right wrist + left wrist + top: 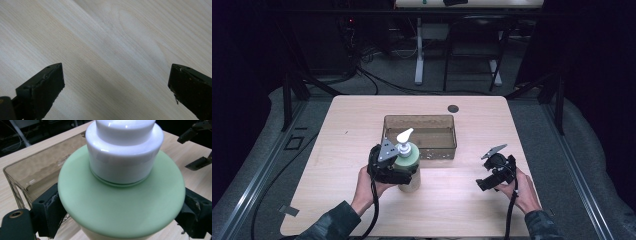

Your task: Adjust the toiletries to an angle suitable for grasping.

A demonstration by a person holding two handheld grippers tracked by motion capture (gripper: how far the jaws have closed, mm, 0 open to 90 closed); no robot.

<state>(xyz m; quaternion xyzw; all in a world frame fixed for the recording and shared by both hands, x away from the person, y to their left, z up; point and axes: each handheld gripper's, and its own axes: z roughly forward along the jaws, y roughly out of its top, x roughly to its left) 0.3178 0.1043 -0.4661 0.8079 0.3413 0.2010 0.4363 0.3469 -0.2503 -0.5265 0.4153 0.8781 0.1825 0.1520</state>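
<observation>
From above, your left claw clamps the soap bottle upright on the tabletop, just in front of the clear bin; no label readable. Left claw's view: pale green shoulder, white pump collar, pads pressing both sides. Right claw's view: your right claw gapes wide, holding nothing, over bare wood
</observation>
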